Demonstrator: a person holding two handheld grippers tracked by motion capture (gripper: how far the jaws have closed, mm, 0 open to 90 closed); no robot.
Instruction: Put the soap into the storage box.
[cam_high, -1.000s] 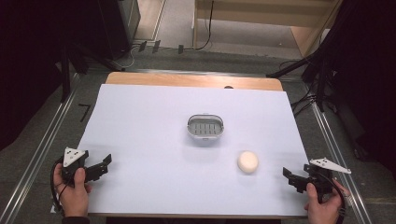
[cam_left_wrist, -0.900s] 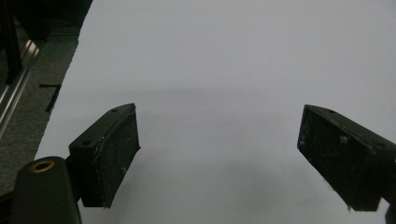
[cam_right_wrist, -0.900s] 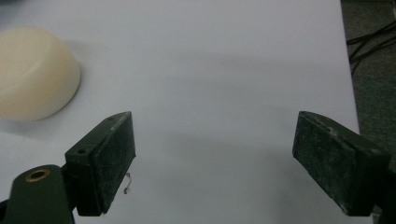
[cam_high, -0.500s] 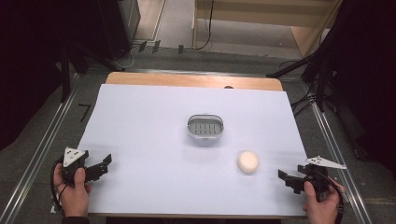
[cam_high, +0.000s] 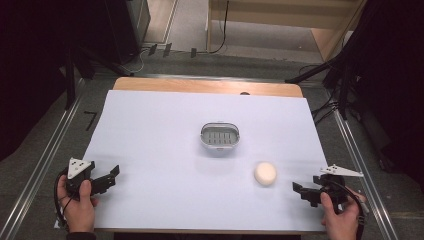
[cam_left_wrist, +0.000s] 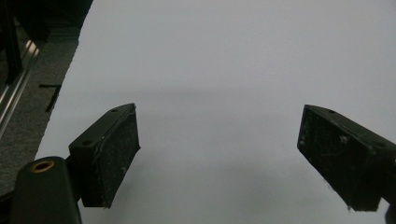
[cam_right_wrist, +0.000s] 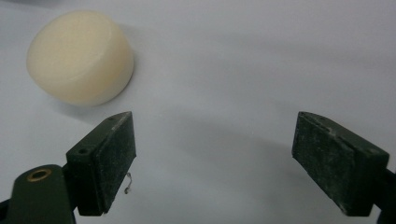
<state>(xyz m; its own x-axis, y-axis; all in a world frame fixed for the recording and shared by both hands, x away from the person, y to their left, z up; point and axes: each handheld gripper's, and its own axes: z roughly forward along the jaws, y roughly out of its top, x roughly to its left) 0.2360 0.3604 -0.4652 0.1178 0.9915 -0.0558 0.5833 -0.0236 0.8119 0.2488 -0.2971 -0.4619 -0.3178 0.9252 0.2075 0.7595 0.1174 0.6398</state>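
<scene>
A round cream-coloured bar of soap (cam_high: 265, 173) lies on the white table sheet (cam_high: 165, 130), right of the middle. In the right gripper view the soap (cam_right_wrist: 80, 57) sits at the upper left, just beyond the left jaw. My right gripper (cam_high: 298, 190) is open near the front right corner, a short way right of the soap, with nothing between its jaws. A small grey oval soap dish (cam_high: 220, 136) with a slotted floor stands at the table's centre. My left gripper (cam_high: 114, 174) is open at the front left, jaws wide over bare sheet (cam_left_wrist: 219, 93).
A strip of wooden tabletop (cam_high: 200, 86) shows along the far edge of the sheet. Metal rails (cam_high: 47, 150) run along both sides of the table. Dark stands and cables (cam_high: 345, 75) crowd the floor at the back right.
My right gripper has moved left across the front right corner, closer to the soap. The left gripper, soap and dish have stayed put.
</scene>
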